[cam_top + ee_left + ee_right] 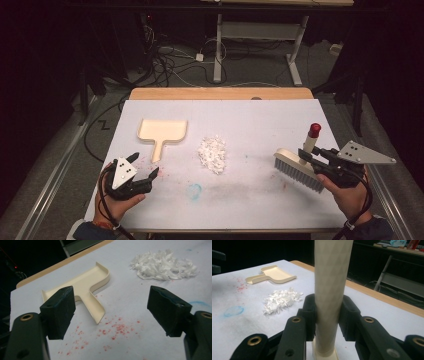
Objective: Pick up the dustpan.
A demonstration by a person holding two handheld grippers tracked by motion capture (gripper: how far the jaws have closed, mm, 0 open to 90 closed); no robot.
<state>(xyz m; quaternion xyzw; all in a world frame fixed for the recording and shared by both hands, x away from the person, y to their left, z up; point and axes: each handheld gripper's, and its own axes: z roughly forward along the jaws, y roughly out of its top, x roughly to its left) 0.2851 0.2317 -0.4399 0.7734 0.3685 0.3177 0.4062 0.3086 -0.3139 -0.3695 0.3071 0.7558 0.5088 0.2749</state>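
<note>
White paper covers the table (260,200). At its right side the right gripper (306,156) is clamped on the cream handle of a hand brush (299,169), which stands upright with a red tip on top and its bristles down on the paper. A pile of white shreds (212,154) lies in the middle, with a cream dustpan (162,131) to its left. Near that pan's handle, the left gripper (146,166) hovers with jaws spread wide, holding nothing

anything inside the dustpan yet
Nothing: the cream dustpan lies bare inside on the white table cover. The pile of white shreds sits apart beside it. What lies under the pan is covered.
</note>
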